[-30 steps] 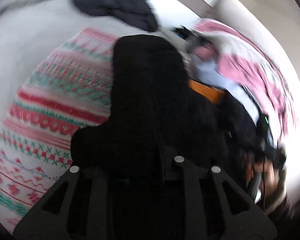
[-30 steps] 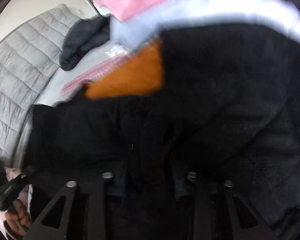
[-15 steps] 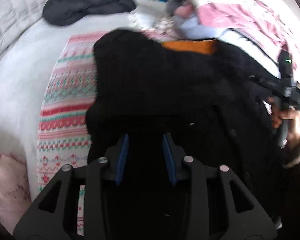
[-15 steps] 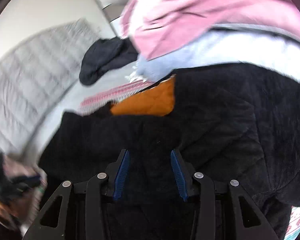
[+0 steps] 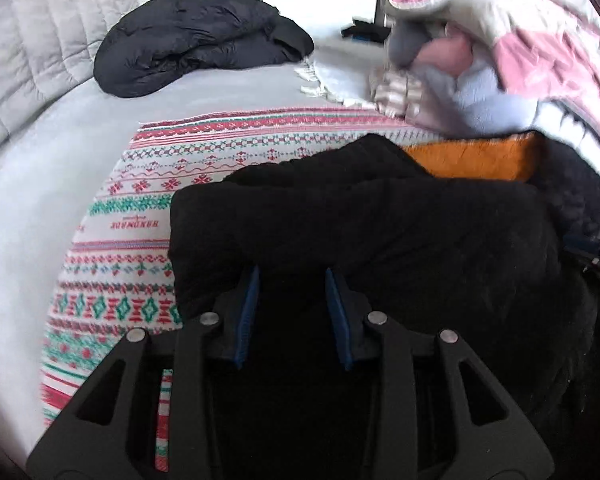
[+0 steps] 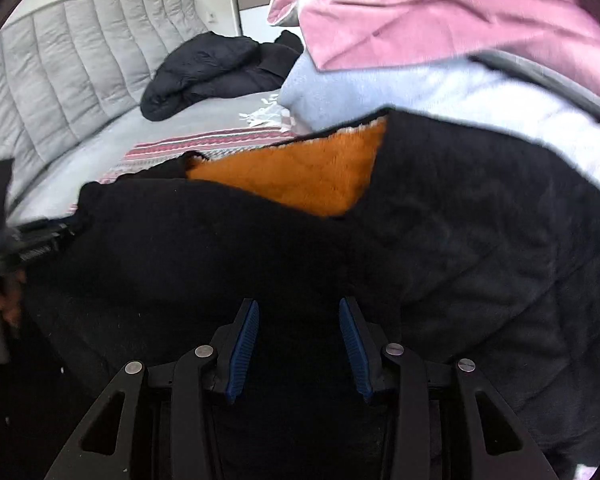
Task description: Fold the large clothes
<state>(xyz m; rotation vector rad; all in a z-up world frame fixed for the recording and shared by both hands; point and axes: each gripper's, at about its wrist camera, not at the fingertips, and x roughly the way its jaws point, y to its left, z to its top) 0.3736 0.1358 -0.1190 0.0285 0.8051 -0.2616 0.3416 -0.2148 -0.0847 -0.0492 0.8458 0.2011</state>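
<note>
A black quilted jacket (image 5: 380, 232) with orange fleece lining (image 5: 472, 156) lies folded over on a patterned knit blanket (image 5: 148, 208) on the bed. My left gripper (image 5: 290, 276) hovers at the jacket's near edge, blue pads apart, black cloth under the gap and no pad pressing on it. In the right wrist view the same jacket (image 6: 220, 248) fills the middle, its lining (image 6: 300, 176) showing behind. My right gripper (image 6: 298, 304) is over it; its jaws are closing, with dark cloth below them and the pads clear of it. The left gripper's body and a hand (image 6: 4, 296) show at that view's left edge.
A dark puffer jacket (image 5: 196, 48) lies bunched at the far side of the grey bed, near the padded headboard (image 6: 60, 60). A pile of pink and white bedding (image 5: 520, 40) and a pale blue fleece (image 6: 380, 88) crowds the jacket's far right side.
One second ago both grippers had black cloth bunched between their fingers; now the blue pads of both stand apart. The jacket has settled lower and flatter, and both views have swung.
</note>
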